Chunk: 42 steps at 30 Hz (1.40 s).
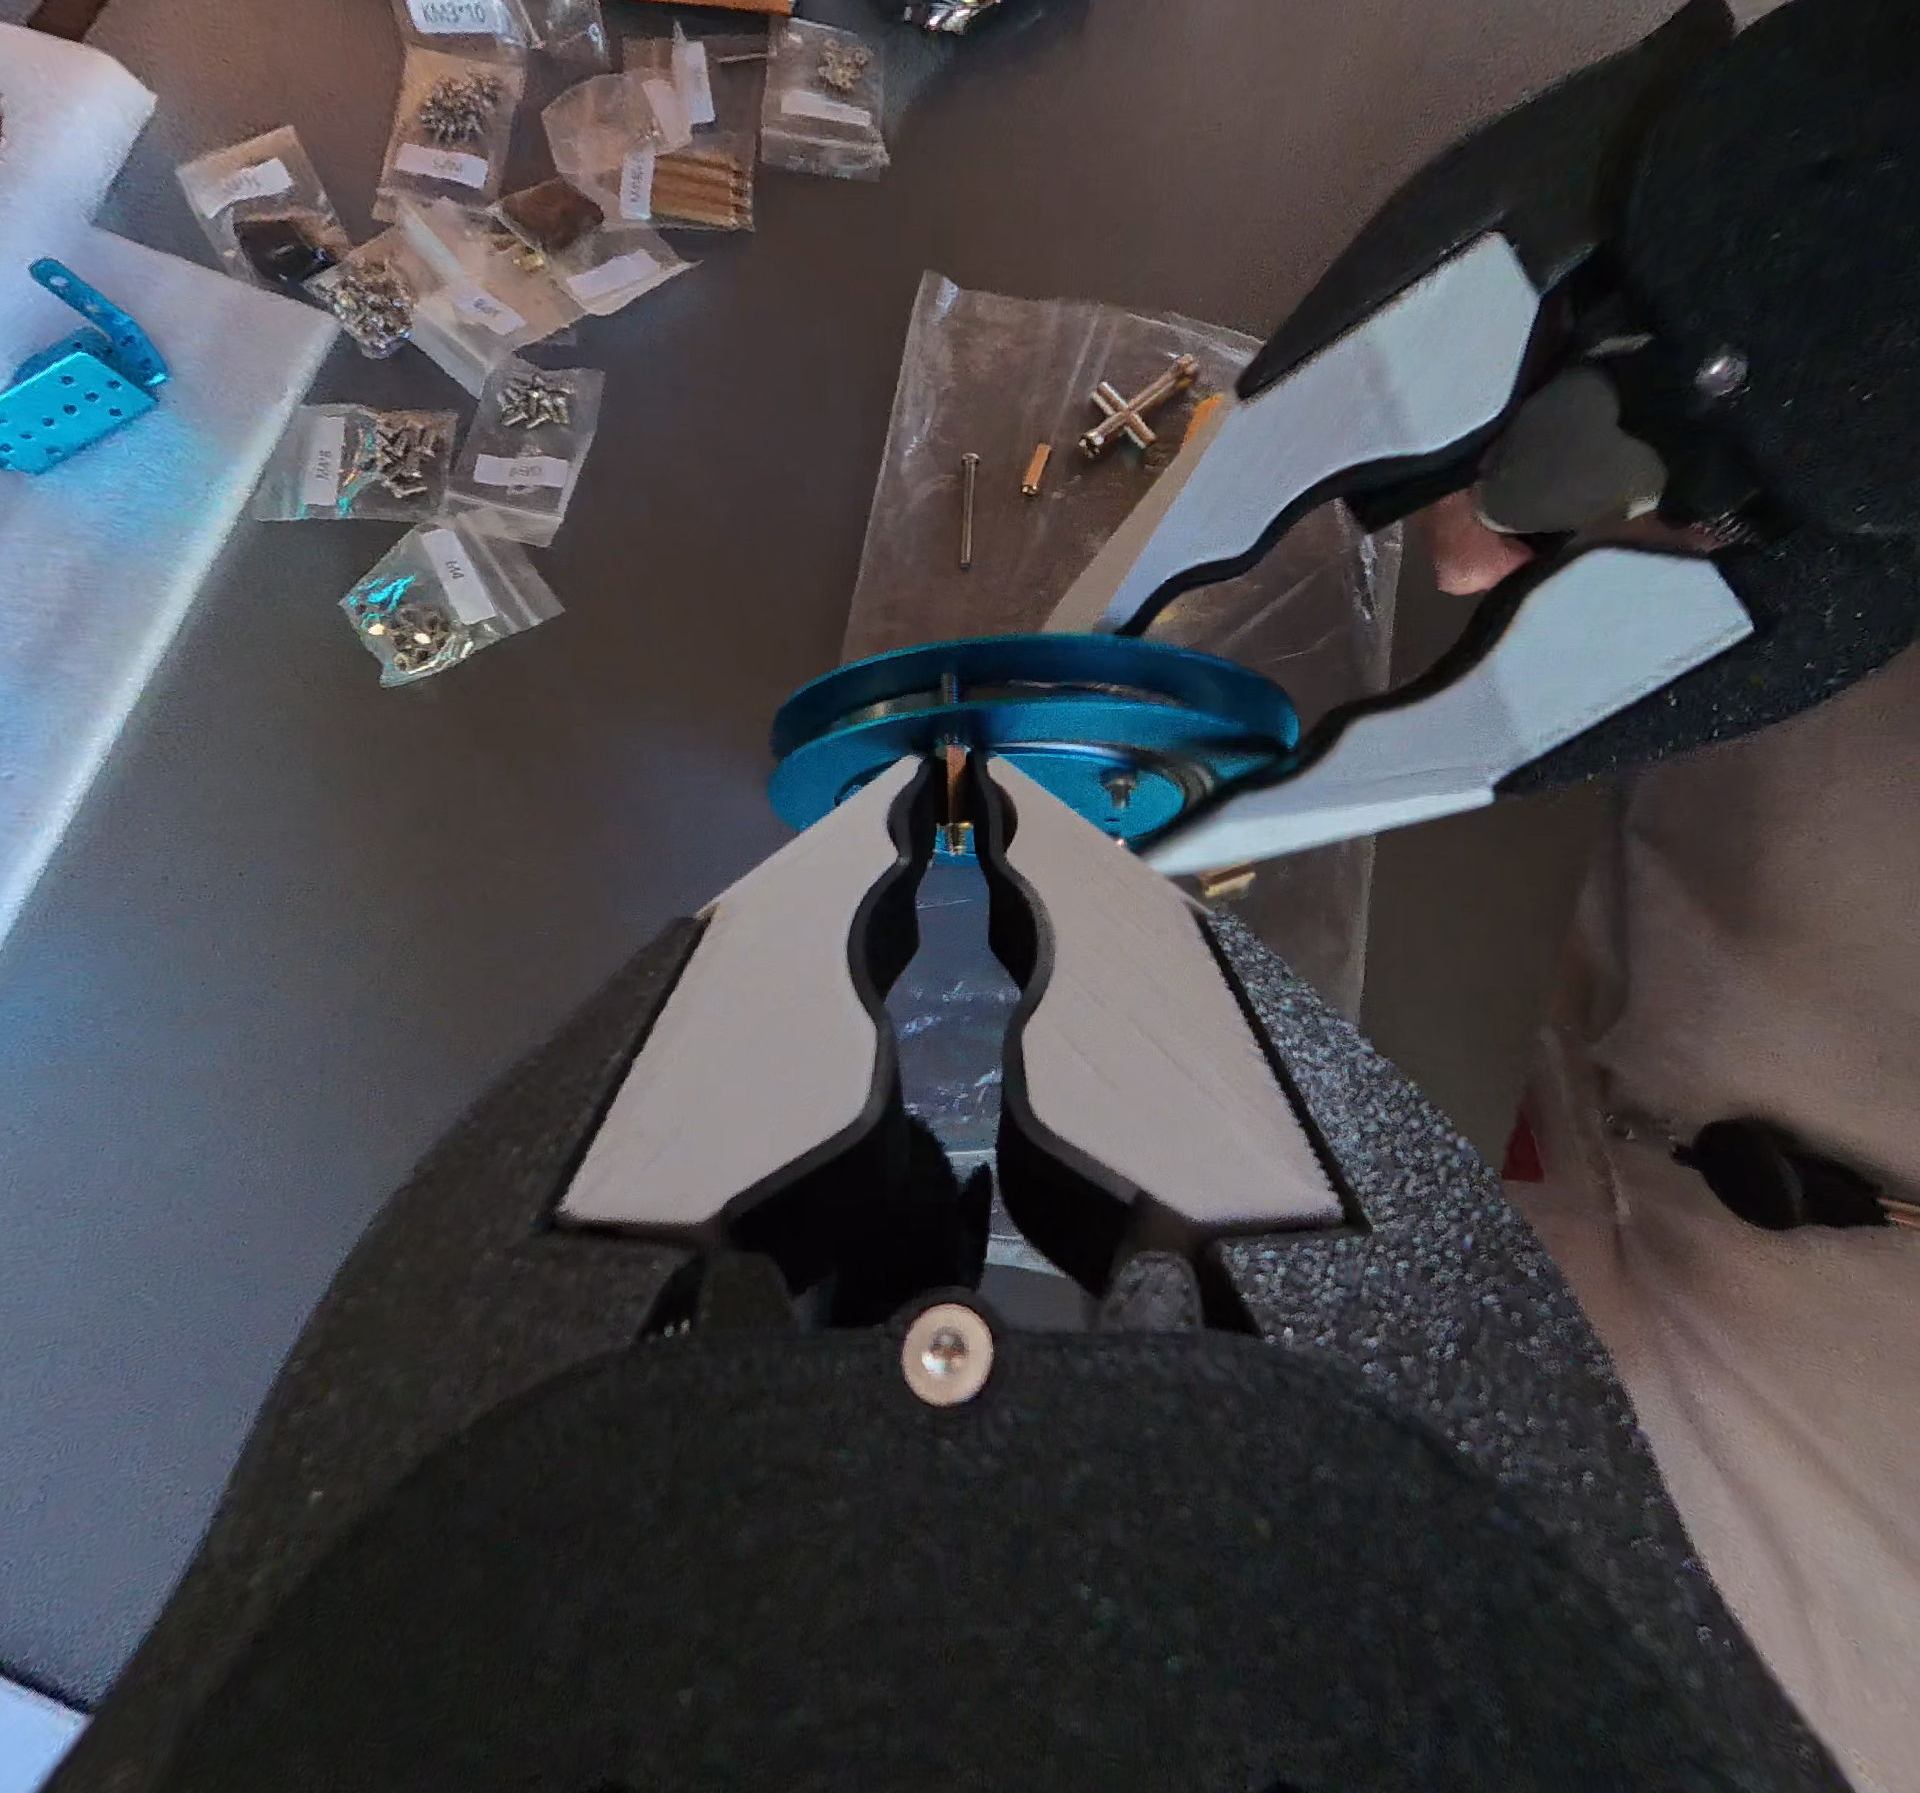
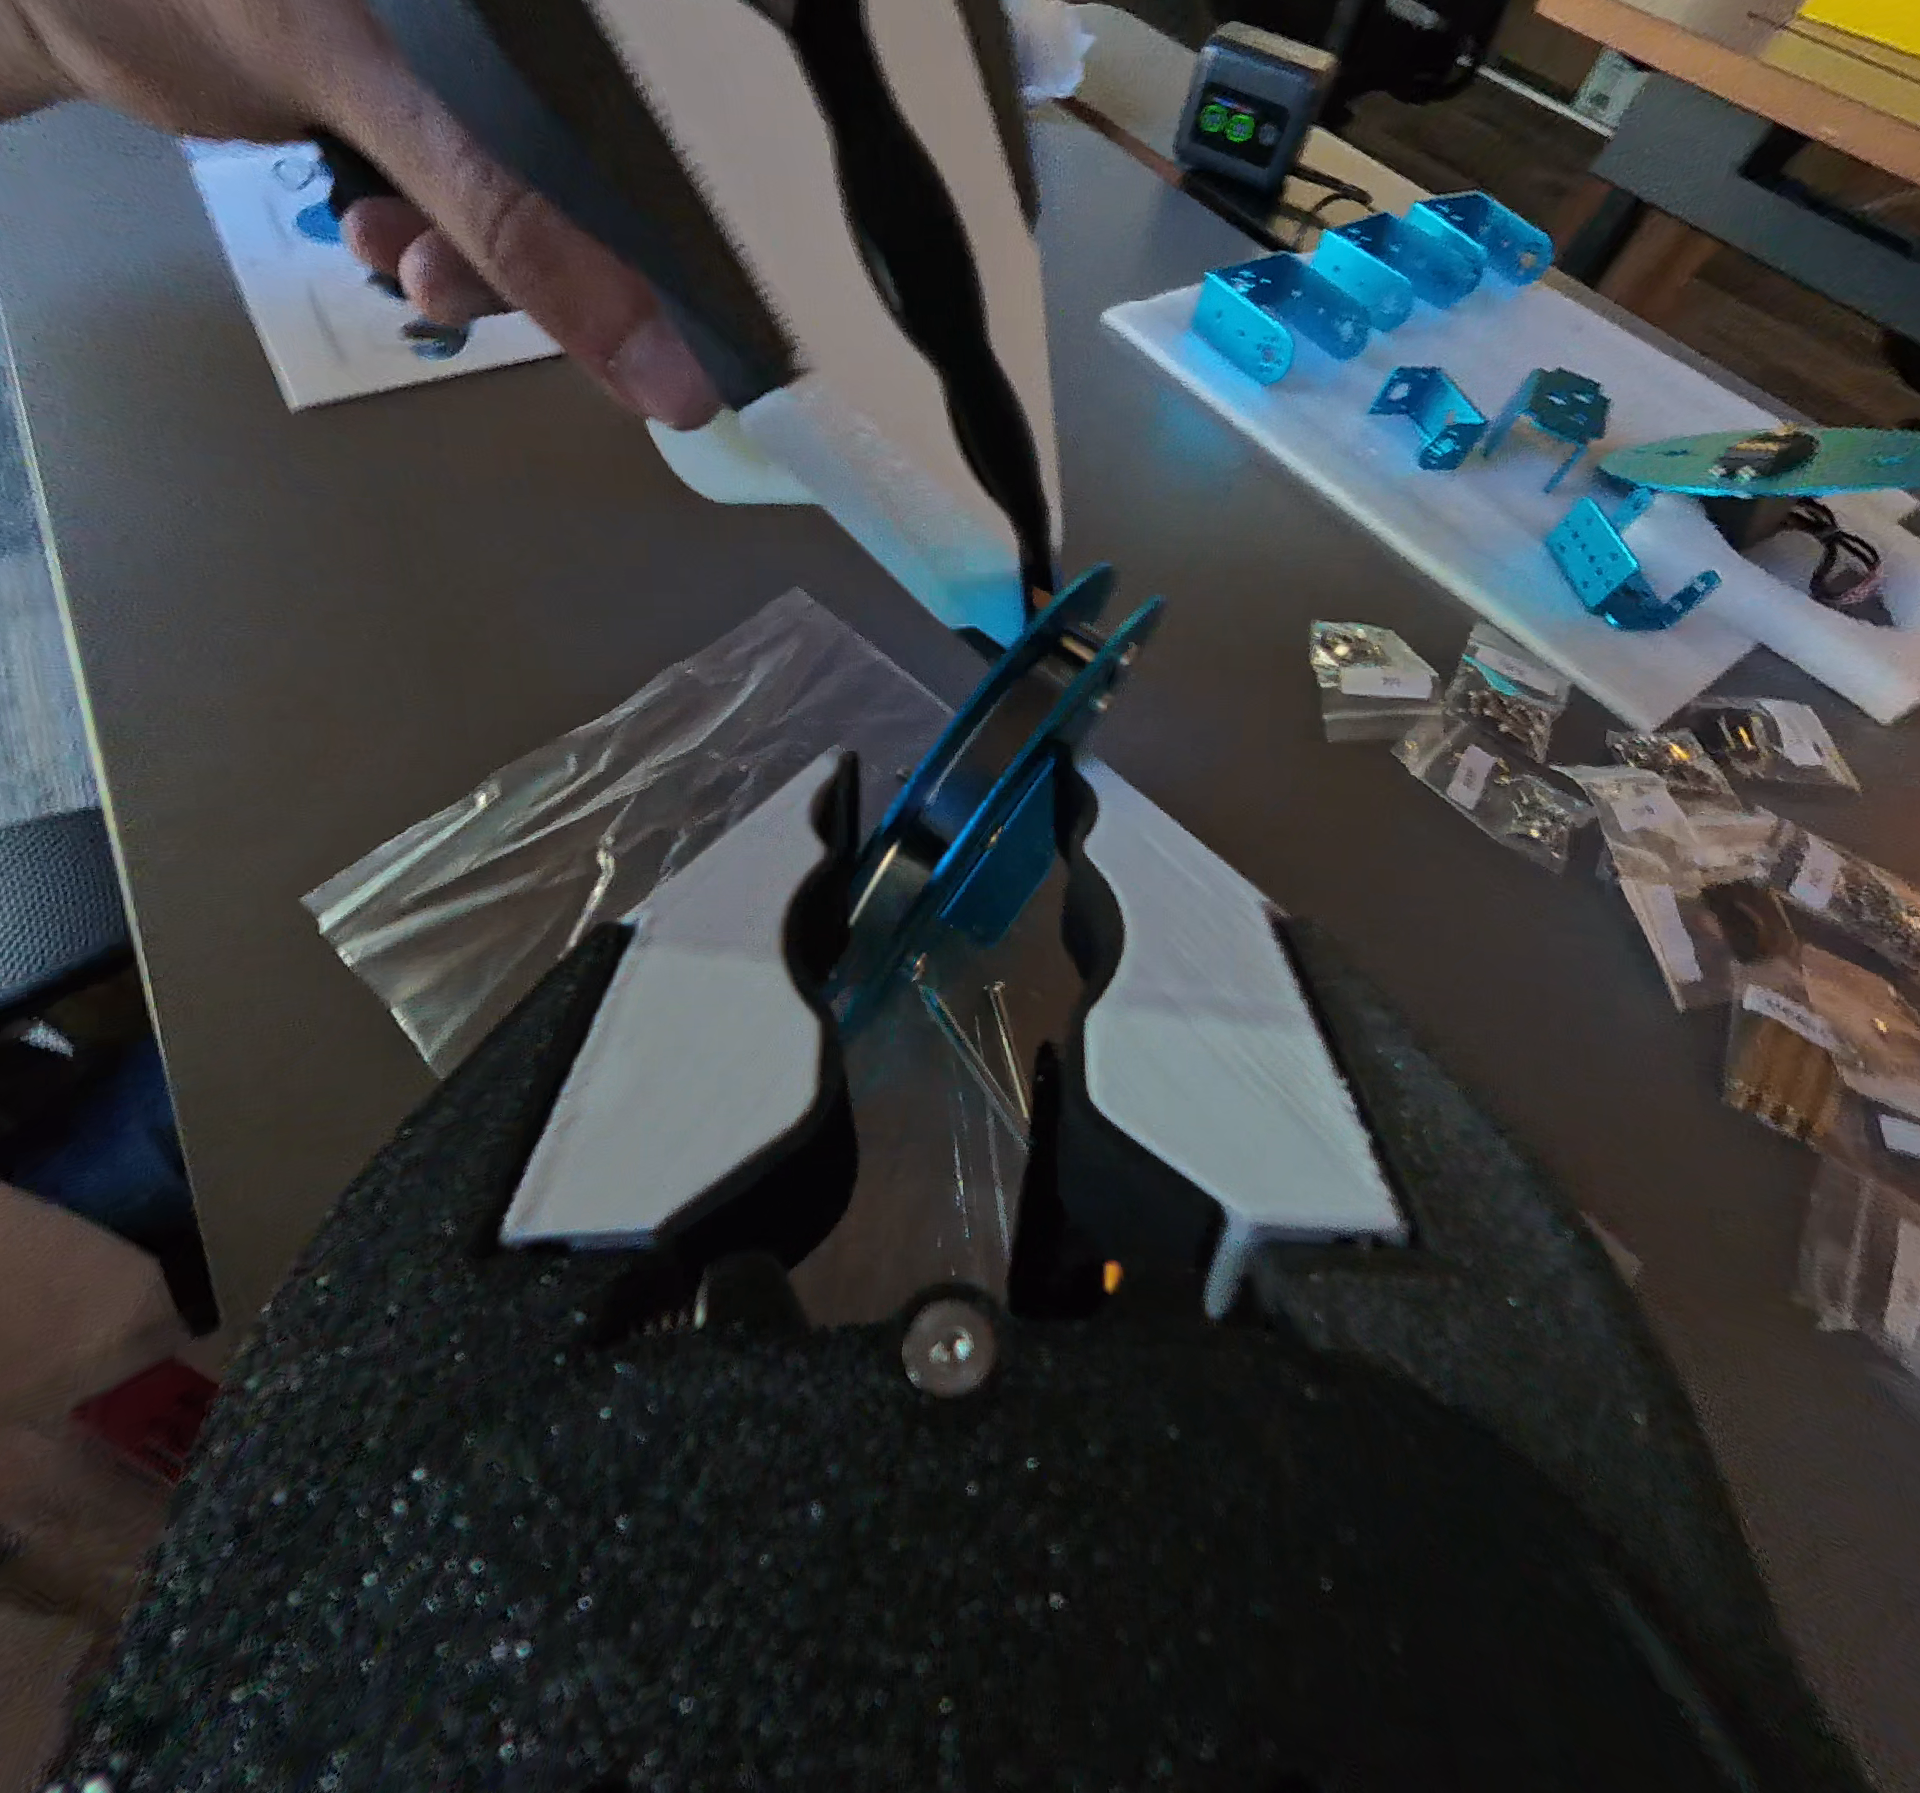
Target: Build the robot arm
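The blue double-disc assembly (image 1: 1029,735) is held above a clear plastic bag (image 1: 1039,413) mid-surface. Your right gripper (image 2: 961,808) fingers clamp its rim, steadying it; your left gripper (image 1: 954,787) fingers pinch a brass standoff (image 1: 954,787) between the discs. Screw packets (image 1: 457,309) and blue brackets (image 2: 1382,289) lie toward the far edge, well apart.

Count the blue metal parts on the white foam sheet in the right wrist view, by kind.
Wide U-brackets, back row: 3
Small brackets: 2
Long perforated bracket, near edge: 1
Round plate: 1
Total: 7 on the white foam sheet; the view is a little blurred.
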{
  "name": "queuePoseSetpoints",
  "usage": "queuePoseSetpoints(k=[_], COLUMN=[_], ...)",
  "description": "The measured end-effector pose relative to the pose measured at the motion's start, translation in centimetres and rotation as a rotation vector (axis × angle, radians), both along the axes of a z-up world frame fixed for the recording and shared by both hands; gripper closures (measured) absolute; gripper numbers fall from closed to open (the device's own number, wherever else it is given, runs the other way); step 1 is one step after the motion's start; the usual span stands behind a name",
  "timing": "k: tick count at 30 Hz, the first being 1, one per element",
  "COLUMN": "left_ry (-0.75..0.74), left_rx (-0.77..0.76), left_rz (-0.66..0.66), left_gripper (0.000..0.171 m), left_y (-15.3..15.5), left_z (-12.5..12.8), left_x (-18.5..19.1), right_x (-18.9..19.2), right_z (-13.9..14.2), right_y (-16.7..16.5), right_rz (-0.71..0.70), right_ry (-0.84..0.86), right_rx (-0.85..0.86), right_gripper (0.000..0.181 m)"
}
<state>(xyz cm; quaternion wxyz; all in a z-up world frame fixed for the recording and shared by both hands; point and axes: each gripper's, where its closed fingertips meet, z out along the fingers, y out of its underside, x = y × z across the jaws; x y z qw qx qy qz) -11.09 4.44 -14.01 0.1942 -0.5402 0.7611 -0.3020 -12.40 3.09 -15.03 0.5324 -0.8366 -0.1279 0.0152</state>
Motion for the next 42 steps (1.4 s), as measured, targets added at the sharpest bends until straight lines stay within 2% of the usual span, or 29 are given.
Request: queuePoseSetpoints(k=[2,4,6,7,10,12,16,20,22,25,27,28,30,36,42], left_ry=[-0.014,-0.038,-0.084,-0.116,-0.247,-0.303,-0.243,-0.181,-0.133,-0.123,-0.116,-0.109,-0.106,-0.11,-0.12], left_rx=[-0.02,-0.09,-0.123,-0.134,-0.148,-0.23,-0.471,-0.413,-0.503,-0.476,-0.442,-0.408,-0.323,-0.291,-0.246], left_rz=[-0.024,-0.058,-0.077,-0.094,-0.093,-0.089,-0.295,-0.348,-0.412,-0.475,-0.468,-0.462,-0.456,-0.41,-0.426], left_gripper=[0.166,0.164,0.15,0.148,0.134,0.132,0.131,0.118,0.124,0.159,0.159,0.159,0.159,0.159,0.159], left_y=[-0.2,-0.8,-0.6,-0.4,1.6,2.6,0.1,-0.8,-2.4,-3.5,-3.6,-3.4,-2.9,-2.0,-2.1], left_z=[0.1,0.2,0.2,0.2,0.3,0.3,-0.5,-3.0,-3.1,-3.1,-2.6,-2.3,-1.5,-0.7,-1.2], left_x=[-0.1,-0.5,-0.8,-1.0,-0.6,0.1,-0.5,0.5,0.1,-0.4,-0.8,-1.1,-1.9,-2.6,-3.1], right_x=[1.0,1.5,1.9,2.4,3.0,2.9,3.4,3.3,3.4,4.0,4.1,4.1,3.6,2.5,1.6], right_z=[-0.1,-0.3,-0.5,-0.7,-0.8,-0.8,-1.0,-1.2,-1.3,-1.4,-1.1,-0.5,0.9,-0.2,0.8], right_y=[-0.4,-1.2,-1.8,-2.0,-2.5,-2.9,-3.7,-5.0,-5.4,-5.5,-5.4,-5.2,-5.1,-3.9,-3.0], right_rz=[-0.011,0.025,0.072,0.079,0.134,0.204,0.251,0.342,0.356,0.345,0.345,0.343,0.381,0.391,0.415], right_ry=[0.006,0.123,0.229,0.259,0.318,0.333,0.362,0.34,0.344,0.403,0.443,0.452,0.482,0.312,0.304], right_rx=[-0.006,-0.038,-0.06,-0.068,-0.062,-0.042,-0.052,-0.025,-0.032,-0.079,-0.092,-0.064,-0.023,-0.07,-0.057], right_gripper=[0.157,0.16,0.161,0.161,0.161,0.161,0.161,0.161,0.161,0.16,0.159,0.166,0.167,0.167,0.168])
